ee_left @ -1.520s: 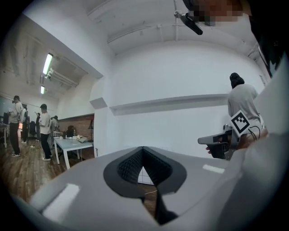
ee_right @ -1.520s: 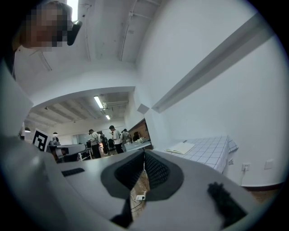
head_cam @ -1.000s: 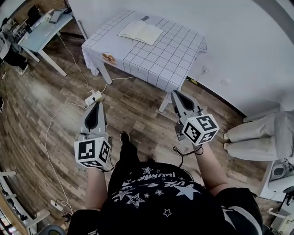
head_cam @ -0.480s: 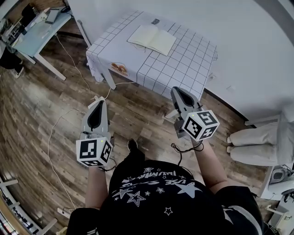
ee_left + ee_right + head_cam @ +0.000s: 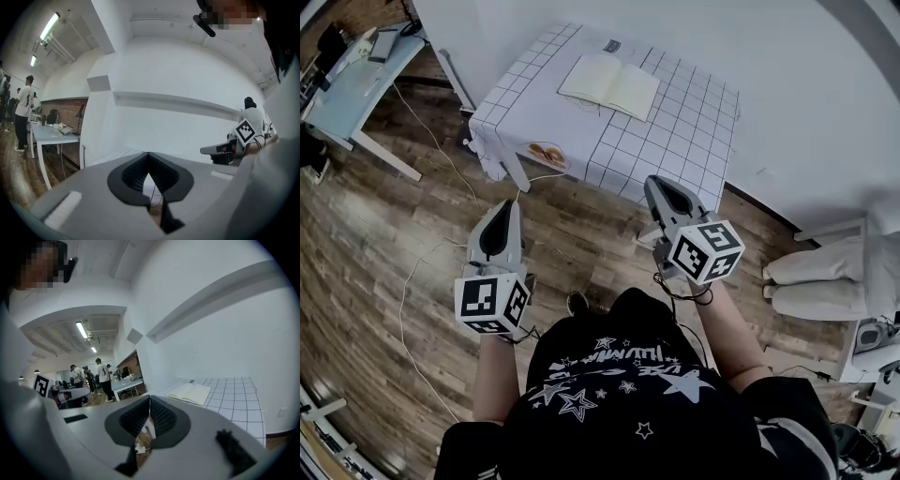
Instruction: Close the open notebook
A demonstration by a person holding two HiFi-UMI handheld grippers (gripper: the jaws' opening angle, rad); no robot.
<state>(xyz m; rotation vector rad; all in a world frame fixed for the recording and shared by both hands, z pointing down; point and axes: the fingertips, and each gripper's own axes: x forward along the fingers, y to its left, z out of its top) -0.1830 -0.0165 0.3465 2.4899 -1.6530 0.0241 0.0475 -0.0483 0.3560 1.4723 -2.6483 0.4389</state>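
The open notebook lies flat, pages up, on a table under a white checked cloth at the far side of the head view. It also shows in the right gripper view, notebook ahead and to the right of the jaws. My left gripper and right gripper hang over the wooden floor, short of the table's near edge and pointing toward it. Both are shut with nothing between the pads, as the left gripper and right gripper show in their own views.
A light blue desk stands at the far left, with cables trailing on the floor. A seated person's legs are at the right by the wall. A small dark item lies behind the notebook. Several people stand in the background.
The table and notebook have drawn closer and shifted right in the head view. Both grippers have come forward with the person and now end near the table's front edge, still shut.
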